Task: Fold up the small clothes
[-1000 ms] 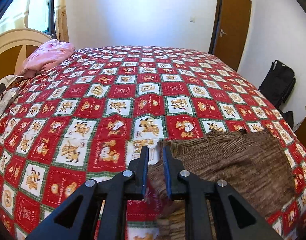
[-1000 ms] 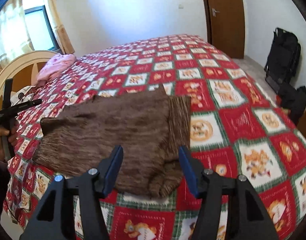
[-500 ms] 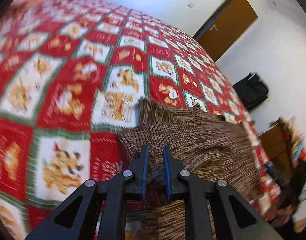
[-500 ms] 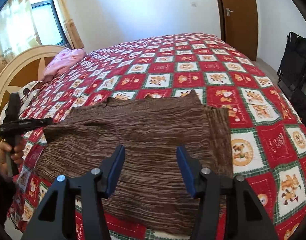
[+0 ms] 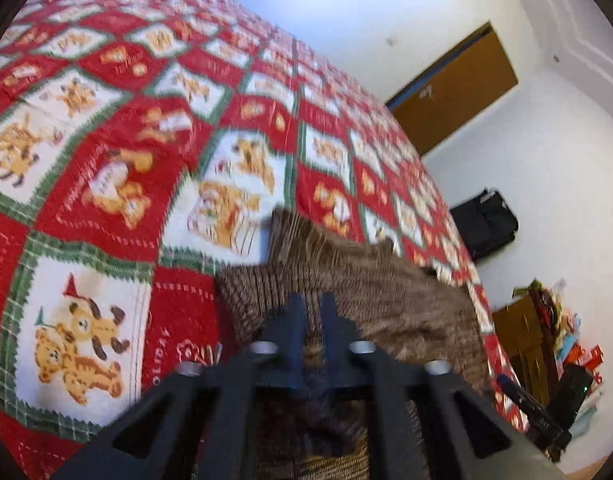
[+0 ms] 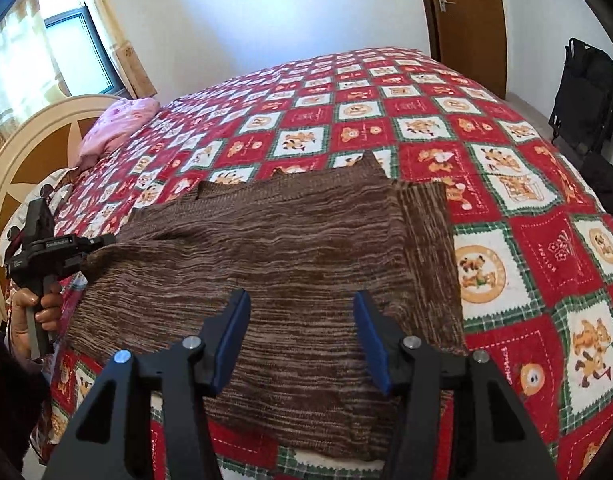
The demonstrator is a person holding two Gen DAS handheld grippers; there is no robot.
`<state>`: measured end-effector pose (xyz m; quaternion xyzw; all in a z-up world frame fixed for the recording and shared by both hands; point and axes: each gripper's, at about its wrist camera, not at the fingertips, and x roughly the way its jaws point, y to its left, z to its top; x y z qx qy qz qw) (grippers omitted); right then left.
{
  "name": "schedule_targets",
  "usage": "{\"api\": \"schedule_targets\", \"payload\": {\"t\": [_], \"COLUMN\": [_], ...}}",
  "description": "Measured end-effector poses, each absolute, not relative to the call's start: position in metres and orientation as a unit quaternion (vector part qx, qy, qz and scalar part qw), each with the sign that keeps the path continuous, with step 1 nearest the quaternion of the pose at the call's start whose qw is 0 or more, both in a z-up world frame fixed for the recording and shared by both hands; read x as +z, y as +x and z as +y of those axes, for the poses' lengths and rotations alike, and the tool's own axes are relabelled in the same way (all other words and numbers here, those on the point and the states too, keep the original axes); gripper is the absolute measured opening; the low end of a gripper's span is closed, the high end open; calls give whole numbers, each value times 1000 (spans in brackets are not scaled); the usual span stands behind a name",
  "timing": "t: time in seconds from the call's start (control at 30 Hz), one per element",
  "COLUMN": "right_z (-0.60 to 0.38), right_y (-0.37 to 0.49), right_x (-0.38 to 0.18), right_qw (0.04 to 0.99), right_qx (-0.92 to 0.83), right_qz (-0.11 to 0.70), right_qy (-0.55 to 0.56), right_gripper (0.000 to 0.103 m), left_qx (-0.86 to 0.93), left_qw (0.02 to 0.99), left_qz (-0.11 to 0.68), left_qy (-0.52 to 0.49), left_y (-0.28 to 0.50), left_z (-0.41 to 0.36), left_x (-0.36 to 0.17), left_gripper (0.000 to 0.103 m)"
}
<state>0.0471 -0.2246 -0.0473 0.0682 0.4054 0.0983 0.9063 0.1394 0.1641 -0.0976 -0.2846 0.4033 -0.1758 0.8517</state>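
Your left tongs (image 5: 311, 312) are clamped on the left end of the brown knitted garment (image 6: 290, 264), which lies spread on the quilted bed (image 6: 526, 264) with its long axis running left to right across your front. Your right tongs (image 6: 302, 332) hang with jaws well apart over its near middle, touching nothing. The fold probably turns on the left hand, which already holds that end, carrying it rightward over the body toward the ribbed band at the right.

I see a bright daylit room lit from the window (image 6: 72, 54), my left view motion-blurred, both views bending at fisheye edges.
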Motion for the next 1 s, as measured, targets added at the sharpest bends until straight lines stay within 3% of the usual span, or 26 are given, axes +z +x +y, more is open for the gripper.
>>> {"api": "schedule_targets", "payload": {"t": [0.23, 0.4, 0.6, 1.0], "right_z": [-240, -255, -246, -247], "right_y": [57, 75, 74, 68], "right_x": [-34, -20, -28, -33], "right_qw": [917, 922, 920, 913], "right_qx": [79, 71, 84, 92], "right_qz": [385, 371, 373, 385], "right_qy": [64, 85, 89, 103], "right_gripper": [57, 57, 57, 57], "left_qx": [-167, -130, -151, -180], "left_qw": [888, 887, 816, 788], "left_qz": [369, 401, 484, 428], "left_qy": [-218, -189, -277, -404], "left_y": [144, 139, 150, 130], "left_z": [154, 160, 165, 190], "left_x": [-63, -65, -111, -137], "left_gripper": [0, 1, 1, 1]}}
